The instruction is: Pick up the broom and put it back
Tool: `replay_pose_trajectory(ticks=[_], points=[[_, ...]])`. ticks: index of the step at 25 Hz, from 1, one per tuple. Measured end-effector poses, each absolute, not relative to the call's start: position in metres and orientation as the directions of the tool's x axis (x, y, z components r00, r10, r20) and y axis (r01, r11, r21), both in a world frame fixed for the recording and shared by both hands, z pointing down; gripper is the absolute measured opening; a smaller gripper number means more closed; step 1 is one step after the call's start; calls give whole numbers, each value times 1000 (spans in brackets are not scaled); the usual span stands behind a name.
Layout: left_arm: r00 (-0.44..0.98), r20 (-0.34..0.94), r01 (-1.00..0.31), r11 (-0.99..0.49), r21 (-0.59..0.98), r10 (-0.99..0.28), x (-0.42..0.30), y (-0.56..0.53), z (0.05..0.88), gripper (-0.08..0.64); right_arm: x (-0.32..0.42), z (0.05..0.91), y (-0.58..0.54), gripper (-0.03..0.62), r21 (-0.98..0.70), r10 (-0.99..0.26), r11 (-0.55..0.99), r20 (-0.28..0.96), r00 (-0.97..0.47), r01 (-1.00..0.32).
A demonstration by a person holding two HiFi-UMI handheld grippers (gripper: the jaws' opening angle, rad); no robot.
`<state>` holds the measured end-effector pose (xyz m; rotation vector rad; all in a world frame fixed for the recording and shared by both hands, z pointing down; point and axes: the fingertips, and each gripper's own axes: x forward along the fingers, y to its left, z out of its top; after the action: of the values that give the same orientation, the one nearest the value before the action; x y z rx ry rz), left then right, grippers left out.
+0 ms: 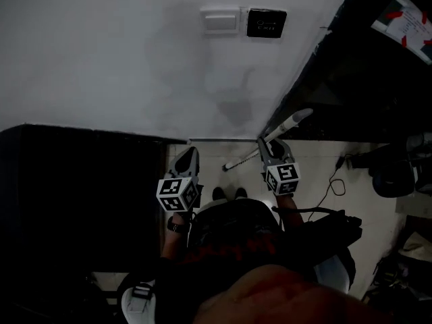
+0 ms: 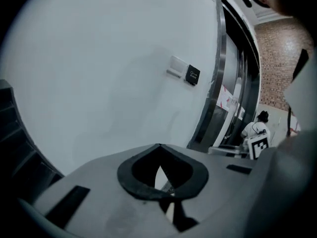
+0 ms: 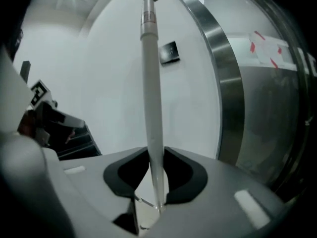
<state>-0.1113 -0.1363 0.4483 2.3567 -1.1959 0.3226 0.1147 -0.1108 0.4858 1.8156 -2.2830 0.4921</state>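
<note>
The broom shows as a long white handle [image 3: 150,83] with a grey cap and hook at its top, standing almost upright in front of the white wall. My right gripper [image 3: 155,155] is shut on it, the dark pads pressed against both sides of the pole. In the head view the handle [image 1: 291,122] slants up to the right from the right gripper [image 1: 264,145]. The broom's head is not visible. My left gripper [image 1: 191,154] is raised beside it to the left; its jaws [image 2: 158,148] meet at the tips with nothing between them.
A white switch plate [image 1: 221,20] and a black sign [image 1: 266,23] hang on the wall ahead. A metal door frame [image 3: 229,88] rises on the right. Dark steps [image 1: 81,181] lie on the left. A cable [image 1: 334,181] trails on the floor. A person in white [image 2: 255,129] stands far off.
</note>
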Motion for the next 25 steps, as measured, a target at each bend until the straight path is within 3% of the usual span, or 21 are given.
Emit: replay_pose_trajectory(ticks=[10,18,25], points=[[692,287,-721,-627,295,-662,-82,-155,420,5,105,399,-94,91,-152,-956,218,163,-242,-964],[663,302,-747,-630,210,-685,-84,-154,418,2,98,402,-85,91,-147,-947,230,195,-256,-962],[702,320,-704,-688,176,-637,-76,-138,423,2,92,449,-81,92,-150,-906,247,316,-283,-957]])
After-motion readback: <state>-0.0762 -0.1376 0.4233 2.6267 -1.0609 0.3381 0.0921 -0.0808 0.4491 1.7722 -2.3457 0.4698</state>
